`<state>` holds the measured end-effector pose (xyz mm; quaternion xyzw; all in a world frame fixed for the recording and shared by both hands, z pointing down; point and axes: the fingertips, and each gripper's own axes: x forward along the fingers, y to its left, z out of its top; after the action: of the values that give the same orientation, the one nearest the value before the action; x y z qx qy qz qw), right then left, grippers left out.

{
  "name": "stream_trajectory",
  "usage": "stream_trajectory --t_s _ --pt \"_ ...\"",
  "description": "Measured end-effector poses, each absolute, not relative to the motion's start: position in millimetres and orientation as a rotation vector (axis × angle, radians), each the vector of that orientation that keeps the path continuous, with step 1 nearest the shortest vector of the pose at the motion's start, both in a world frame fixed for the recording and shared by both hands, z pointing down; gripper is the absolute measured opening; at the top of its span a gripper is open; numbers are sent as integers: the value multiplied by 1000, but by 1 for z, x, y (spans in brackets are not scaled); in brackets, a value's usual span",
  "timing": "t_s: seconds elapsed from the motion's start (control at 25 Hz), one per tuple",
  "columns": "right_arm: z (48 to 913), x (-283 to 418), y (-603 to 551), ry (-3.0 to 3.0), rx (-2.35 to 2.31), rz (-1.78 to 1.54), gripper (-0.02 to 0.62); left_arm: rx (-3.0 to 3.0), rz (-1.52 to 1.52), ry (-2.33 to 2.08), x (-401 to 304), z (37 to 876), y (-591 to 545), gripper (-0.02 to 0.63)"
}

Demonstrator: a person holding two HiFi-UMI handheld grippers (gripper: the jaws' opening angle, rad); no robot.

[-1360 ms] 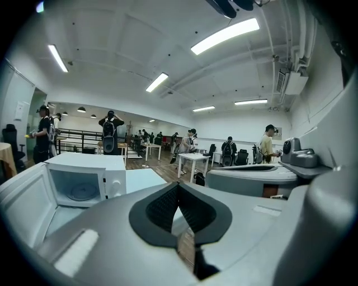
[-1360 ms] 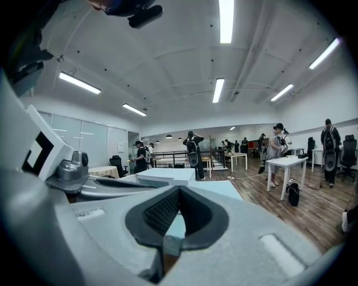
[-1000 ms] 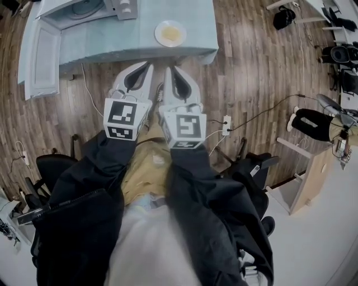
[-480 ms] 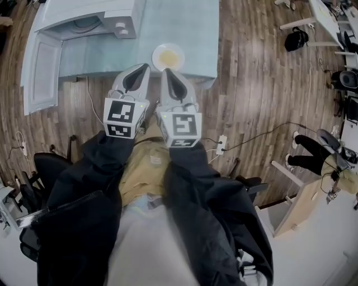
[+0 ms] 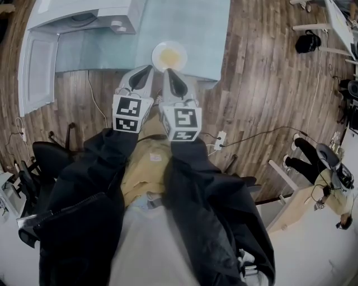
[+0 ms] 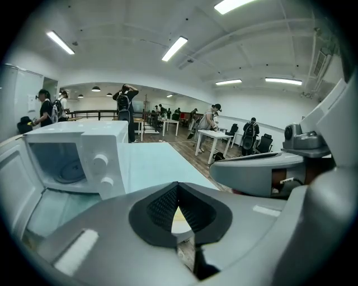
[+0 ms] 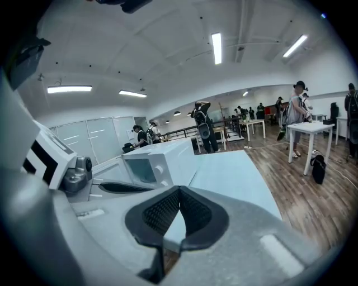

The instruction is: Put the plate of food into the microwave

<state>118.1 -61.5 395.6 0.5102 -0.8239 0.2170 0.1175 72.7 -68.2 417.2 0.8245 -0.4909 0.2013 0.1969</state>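
A white plate (image 5: 169, 55) with yellow food sits near the front edge of the light blue table (image 5: 201, 33). The white microwave (image 5: 84, 17) stands at the table's back left, and its door (image 5: 36, 70) hangs wide open. My left gripper (image 5: 148, 67) and right gripper (image 5: 166, 71) are side by side at the table's edge, tips just short of the plate. Both are shut with nothing held. In the left gripper view the plate (image 6: 179, 222) shows through the gap behind the shut tips (image 6: 178, 186), with the microwave (image 6: 72, 162) to the left. The right gripper view shows its shut tips (image 7: 179, 190) and the microwave (image 7: 154, 165).
A power strip (image 5: 218, 140) with cables lies on the wood floor to the right. Black chairs (image 5: 47, 159) stand at the lower left. Desks and several people fill the room beyond the table (image 6: 126, 106).
Both grippers have moved forward and down together toward the table's front edge. Their tips now sit right before the plate. Both have stayed shut.
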Motion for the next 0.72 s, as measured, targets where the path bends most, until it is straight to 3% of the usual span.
stream_trajectory --t_s 0.72 --pt "491 117 -63 -2159 1556 936 -3 2212 685 -1156 64 502 -77 -5"
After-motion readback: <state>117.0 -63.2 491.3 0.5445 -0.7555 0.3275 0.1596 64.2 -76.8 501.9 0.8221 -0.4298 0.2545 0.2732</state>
